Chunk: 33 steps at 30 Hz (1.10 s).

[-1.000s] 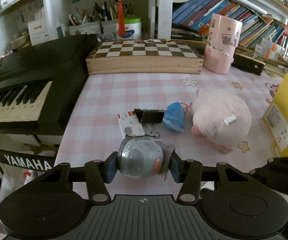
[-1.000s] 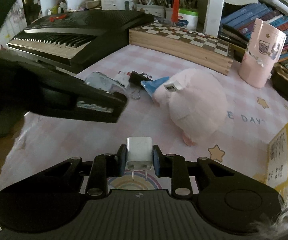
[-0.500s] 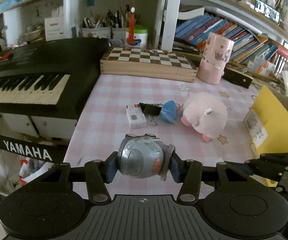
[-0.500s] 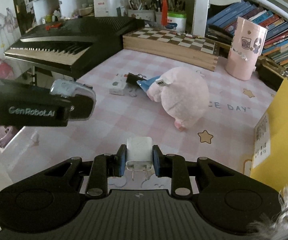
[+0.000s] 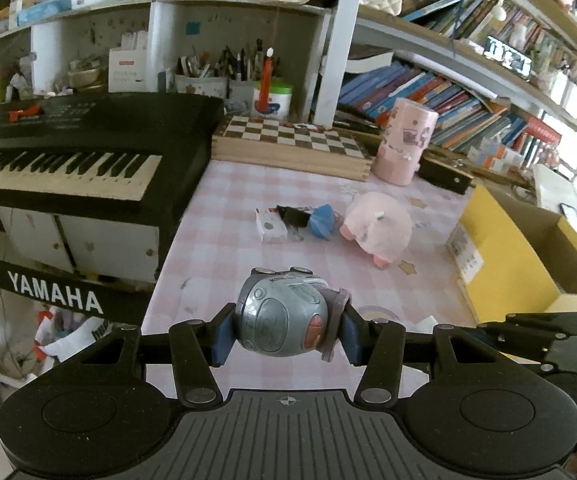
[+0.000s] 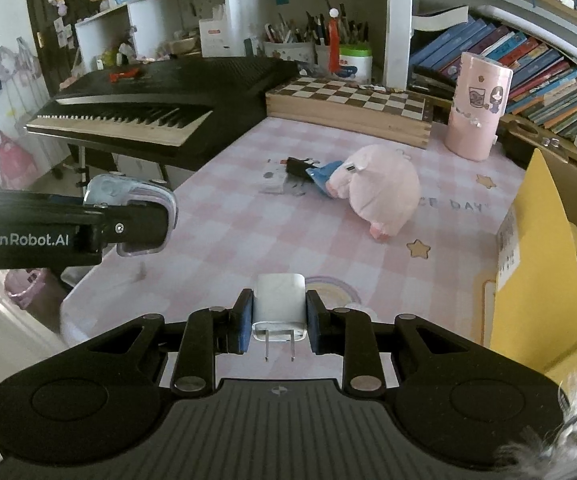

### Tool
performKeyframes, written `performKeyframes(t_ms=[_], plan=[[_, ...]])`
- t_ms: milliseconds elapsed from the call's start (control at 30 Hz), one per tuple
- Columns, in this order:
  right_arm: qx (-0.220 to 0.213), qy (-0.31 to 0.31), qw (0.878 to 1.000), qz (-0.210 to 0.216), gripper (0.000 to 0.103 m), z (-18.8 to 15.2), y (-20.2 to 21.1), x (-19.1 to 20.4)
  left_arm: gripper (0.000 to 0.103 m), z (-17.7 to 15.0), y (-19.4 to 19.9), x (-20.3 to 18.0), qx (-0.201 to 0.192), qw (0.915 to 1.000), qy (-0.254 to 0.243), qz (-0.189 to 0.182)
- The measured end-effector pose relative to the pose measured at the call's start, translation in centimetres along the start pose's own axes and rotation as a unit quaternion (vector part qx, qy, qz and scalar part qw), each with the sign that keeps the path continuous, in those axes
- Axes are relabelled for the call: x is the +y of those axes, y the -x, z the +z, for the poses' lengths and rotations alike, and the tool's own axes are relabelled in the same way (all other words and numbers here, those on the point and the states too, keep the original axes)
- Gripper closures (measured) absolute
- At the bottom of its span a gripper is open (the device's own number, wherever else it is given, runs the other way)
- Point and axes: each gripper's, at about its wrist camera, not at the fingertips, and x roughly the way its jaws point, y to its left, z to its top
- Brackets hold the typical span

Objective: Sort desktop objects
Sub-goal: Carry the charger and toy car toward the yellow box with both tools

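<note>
While both hover: left jaws pinching a grey, perhaps toy, gadget (image 5: pixel 282 316); right jaws, a white charger (image 6: pixel 279 307).

From here I can't read the print on the yellow box (image 6: pixel 544 240), which the right edge cuts off, the clip (image 5: pixel 294 216) half hides behind the blue thing (image 5: pixel 322 222), and the keyboard (image 5: pixel 68 152) runs off the left edge.

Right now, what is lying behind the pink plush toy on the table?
Behind the pink plush toy stand the pink cylinder and the chessboard box. Table right behind it is hidden by its body.
</note>
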Motion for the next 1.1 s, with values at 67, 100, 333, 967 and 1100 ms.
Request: performKeyframes(t_ms=[67, 100, 333, 967, 1100], plan=[[-0.003, -0.002, 1.0, 0.0, 0.078, -0.6, 0.8, 0.7, 0.052, -0.7, 1.1, 0.1, -0.002, 1.0, 0.002, -0.007], [-0.004, -0.003, 1.0, -0.001, 0.078, -0.9, 1.3, 1.1, 0.052, -0.9, 1.6, 0.2, -0.002, 1.0, 0.003, -0.009], [-0.007, -0.014, 1.0, -0.007, 0.078, -3.1, 4.1, 3.7, 0.052, -3.1, 5.0, 1.0, -0.002, 0.9998, -0.004, -0.021], [-0.004, -0.022, 1.0, -0.011, 0.078, -7.1, 8.0, 9.0, 0.052, -7.4, 10.1, 3.1, 0.007, 0.9992, -0.011, -0.037], [0.0, -0.016, 1.0, -0.008, 0.078, -7.6, 8.4, 9.9, 0.052, -8.0, 10.6, 3.3, 0.01, 0.9991, -0.012, -0.039]])
